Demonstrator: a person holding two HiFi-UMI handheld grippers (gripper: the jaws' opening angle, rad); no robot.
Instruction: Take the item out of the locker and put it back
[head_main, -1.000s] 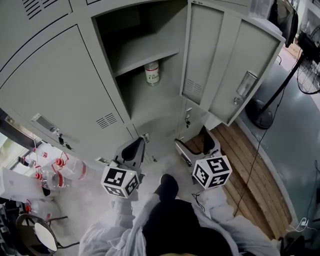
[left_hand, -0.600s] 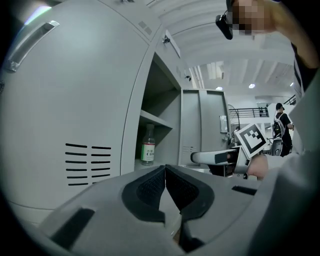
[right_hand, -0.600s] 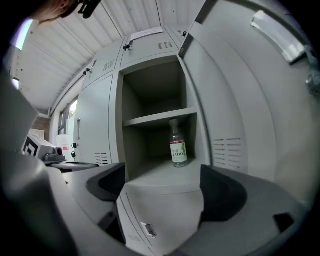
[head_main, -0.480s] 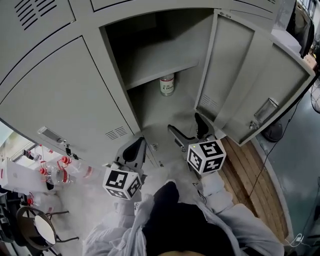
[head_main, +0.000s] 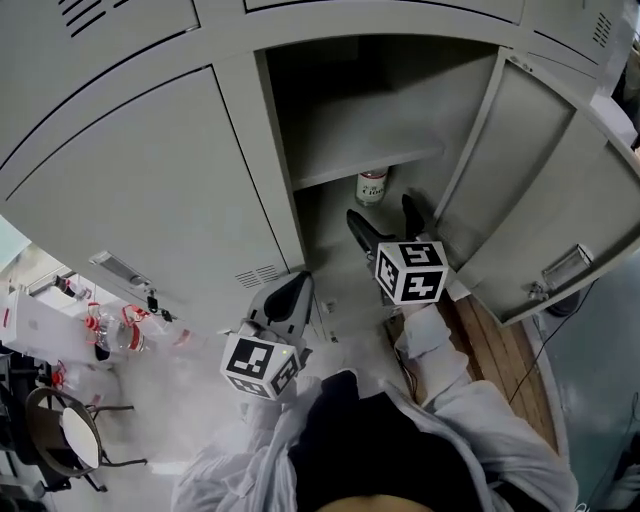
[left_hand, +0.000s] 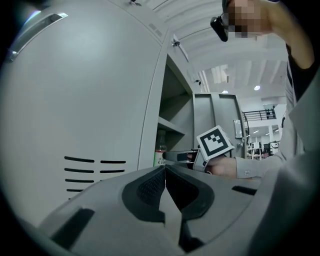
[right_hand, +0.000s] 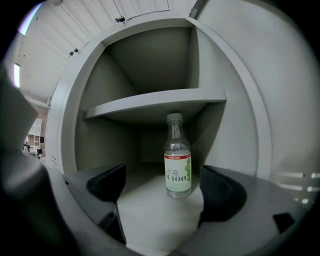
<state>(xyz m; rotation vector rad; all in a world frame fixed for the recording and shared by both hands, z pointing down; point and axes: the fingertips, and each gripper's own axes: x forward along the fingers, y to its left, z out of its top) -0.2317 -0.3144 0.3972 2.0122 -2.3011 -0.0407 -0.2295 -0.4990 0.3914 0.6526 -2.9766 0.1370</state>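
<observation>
A clear bottle with a red and white label stands upright on the floor of the open locker compartment, under its shelf. In the right gripper view the bottle stands straight ahead, a little beyond the jaws. My right gripper is open at the compartment's mouth, its pads empty and apart from the bottle. My left gripper hangs lower, in front of the closed locker door, with its jaws shut on nothing. The left gripper view also catches the bottle and the right gripper's marker cube.
The locker's door stands swung open to the right. A closed locker door with vent slots is on the left. Red-capped bottles and a chair stand low at the left. Wooden boards lie at the right.
My right gripper has risen and moved forward from the locker's foot to the compartment's mouth near the bottle. The left gripper has stayed shut and low. The locker looms closer.
</observation>
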